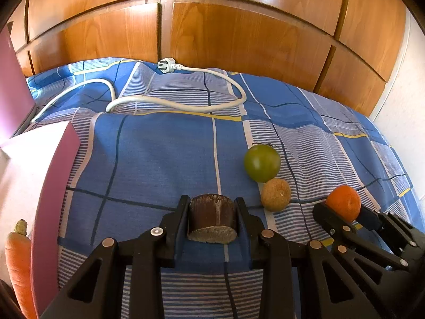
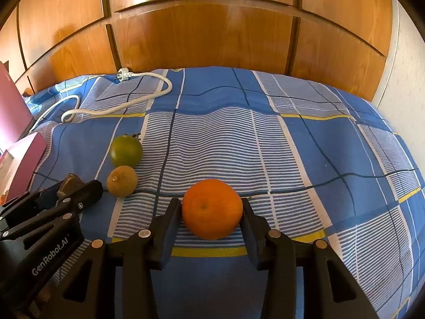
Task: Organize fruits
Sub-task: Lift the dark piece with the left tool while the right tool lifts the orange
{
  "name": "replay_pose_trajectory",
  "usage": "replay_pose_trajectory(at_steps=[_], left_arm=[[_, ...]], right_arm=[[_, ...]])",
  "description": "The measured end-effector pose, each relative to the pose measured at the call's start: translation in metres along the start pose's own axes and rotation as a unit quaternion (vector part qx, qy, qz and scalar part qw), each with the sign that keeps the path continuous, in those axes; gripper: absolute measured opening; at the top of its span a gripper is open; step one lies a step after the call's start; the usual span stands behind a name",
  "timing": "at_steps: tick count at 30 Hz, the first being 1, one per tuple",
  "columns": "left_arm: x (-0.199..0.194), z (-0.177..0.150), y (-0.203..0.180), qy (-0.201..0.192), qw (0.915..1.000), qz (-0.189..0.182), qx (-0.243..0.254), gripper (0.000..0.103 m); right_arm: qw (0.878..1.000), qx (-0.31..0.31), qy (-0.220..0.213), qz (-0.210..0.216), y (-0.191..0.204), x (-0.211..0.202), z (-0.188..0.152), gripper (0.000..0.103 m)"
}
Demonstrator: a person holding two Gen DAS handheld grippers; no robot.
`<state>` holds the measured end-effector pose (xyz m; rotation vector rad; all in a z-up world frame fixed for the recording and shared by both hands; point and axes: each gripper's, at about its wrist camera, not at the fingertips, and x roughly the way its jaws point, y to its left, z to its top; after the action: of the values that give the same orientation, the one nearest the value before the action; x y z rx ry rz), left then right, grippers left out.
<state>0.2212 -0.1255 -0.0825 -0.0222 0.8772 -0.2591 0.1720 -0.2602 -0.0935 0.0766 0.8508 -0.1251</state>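
The left claw (image 1: 212,218) pinches a dark brown fruit chunk (image 1: 212,222), lifted for sorting. The right claw (image 2: 212,212) has both fingers against an orange (image 2: 212,208) on the bed (image 2: 292,146) — seemingly gripped. Beyond and between the claws, a green tomato (image 1: 262,162) and kiwi (image 1: 275,194) wait.

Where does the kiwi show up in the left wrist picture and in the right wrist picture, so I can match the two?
Left wrist view: the kiwi lies right of centre, just below the green tomato and left of the orange.
Right wrist view: the kiwi lies left of centre, again just below the green tomato, left of the orange.
Shared landmark: the white power cord on the blue bedspread behind the fruit.
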Motion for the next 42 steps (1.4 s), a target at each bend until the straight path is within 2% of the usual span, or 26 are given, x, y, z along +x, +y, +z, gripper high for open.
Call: replay_pose_trajectory(at_steps=[3,18,24,35,42], left_arm=[[0.0,0.001,0.002,0.0,1.0,-0.006,-0.005,0.034],[-0.002,0.0,-0.004,-0.001,0.9998,0.016,0.011,0.033],[-0.01,-0.004,-0.001,0.004,0.9999,0.016,-0.003,0.033],[-0.044,-0.039,0.005,0.006,0.9993,0.029,-0.024,0.033],[-0.069,-0.069,0.0,-0.005,0.9992,0.039,-0.007,0.033]], right_arm=[[1.0,-0.002,-0.001,-0.002,0.001,0.0,0.0,0.045],[1.0,-0.001,-0.002,0.001,0.0,-0.001,0.0,0.045],[1.0,0.003,-0.001,0.006,-0.001,-0.001,0.0,0.045],[1.0,-0.009,0.008,0.002,0.003,-0.003,0.003,0.043],[0.999,-0.006,0.017,0.035,-0.002,-0.023,-0.015,0.04]])
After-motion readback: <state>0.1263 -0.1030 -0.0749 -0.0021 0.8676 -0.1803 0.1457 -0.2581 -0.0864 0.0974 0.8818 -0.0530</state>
